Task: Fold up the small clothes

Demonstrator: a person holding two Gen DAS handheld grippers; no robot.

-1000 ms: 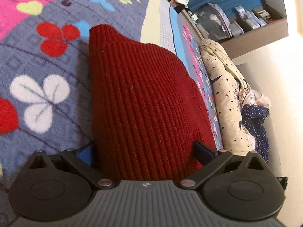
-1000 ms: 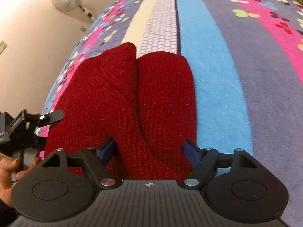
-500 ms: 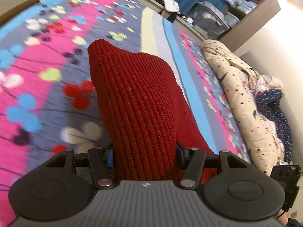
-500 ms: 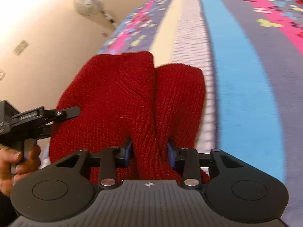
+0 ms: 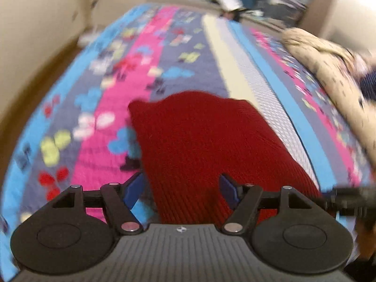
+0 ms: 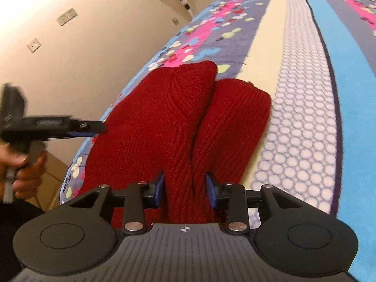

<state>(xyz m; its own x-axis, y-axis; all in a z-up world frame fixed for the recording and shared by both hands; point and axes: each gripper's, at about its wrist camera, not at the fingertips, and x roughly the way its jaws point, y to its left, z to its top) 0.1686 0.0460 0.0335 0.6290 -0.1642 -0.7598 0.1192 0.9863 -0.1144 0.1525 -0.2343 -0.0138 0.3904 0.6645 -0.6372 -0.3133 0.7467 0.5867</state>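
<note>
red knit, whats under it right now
The red knit lies on the striped flowery blanket, held by the right gripper. Whatever the knit covers is hidden.

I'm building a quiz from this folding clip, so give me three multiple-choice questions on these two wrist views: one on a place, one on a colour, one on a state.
1. Where does the dark red ribbed knit garment lie?
A. on the flowered striped bedspread
B. on a wooden floor
C. in a basket

2. What colour are the fingertip pads of the right gripper?
A. white
B. blue
C. green

3. How does the left gripper stand?
A. shut on the knit
B. shut on nothing
C. open, fingers apart

Answers: 1 A, bedspread shows all around the knit. 2 B, blue pads press the red fold. 3 C, a wide gap separates its pads, neither visibly pinching cloth, though the view is blurred.
</note>
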